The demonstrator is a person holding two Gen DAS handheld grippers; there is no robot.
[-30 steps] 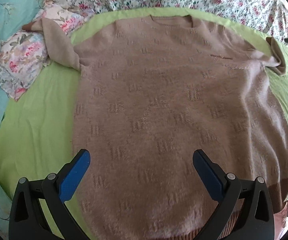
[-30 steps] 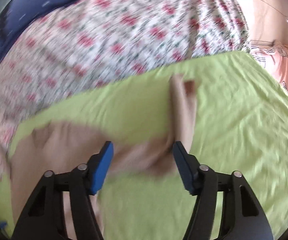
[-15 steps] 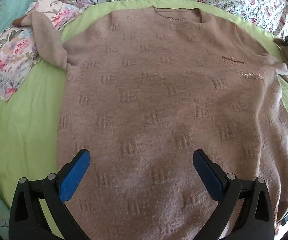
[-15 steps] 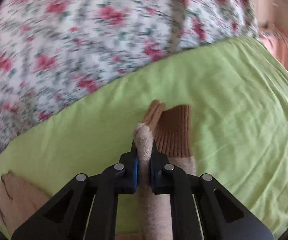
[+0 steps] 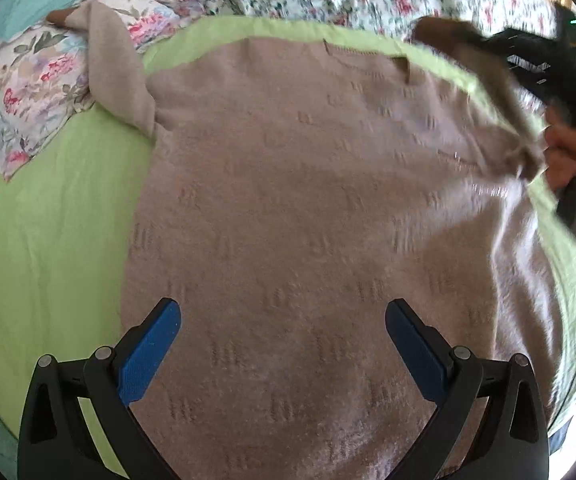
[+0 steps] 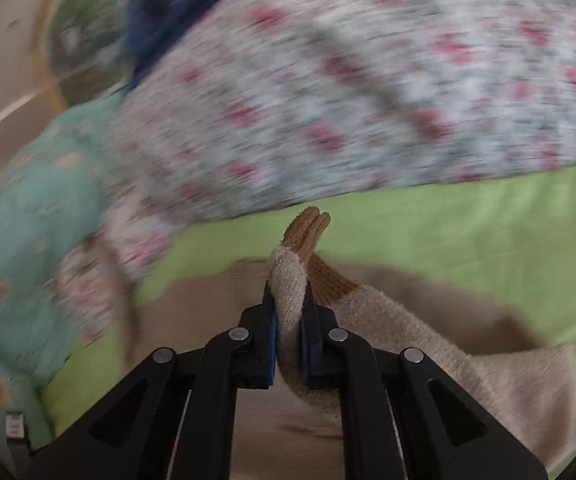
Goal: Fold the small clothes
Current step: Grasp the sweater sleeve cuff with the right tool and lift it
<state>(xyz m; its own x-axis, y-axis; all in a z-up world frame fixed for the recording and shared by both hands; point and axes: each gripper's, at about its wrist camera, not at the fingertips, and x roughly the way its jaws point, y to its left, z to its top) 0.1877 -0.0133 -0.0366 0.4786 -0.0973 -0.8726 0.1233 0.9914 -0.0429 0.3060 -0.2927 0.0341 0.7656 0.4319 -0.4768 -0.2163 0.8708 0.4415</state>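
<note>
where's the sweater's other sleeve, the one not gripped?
Left wrist view, upper left: the free sleeve runs off the sweater shoulder, across the green sheet edge onto the floral pillow.

Beige sweater [image 5: 312,216] flat on green sheet [image 5: 47,232] — left tool [image 5: 283,344] wide open above it

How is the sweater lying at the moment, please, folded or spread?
Mostly spread: the sweater lies flat on the green sheet; the right gripper holds one sleeve.
</note>
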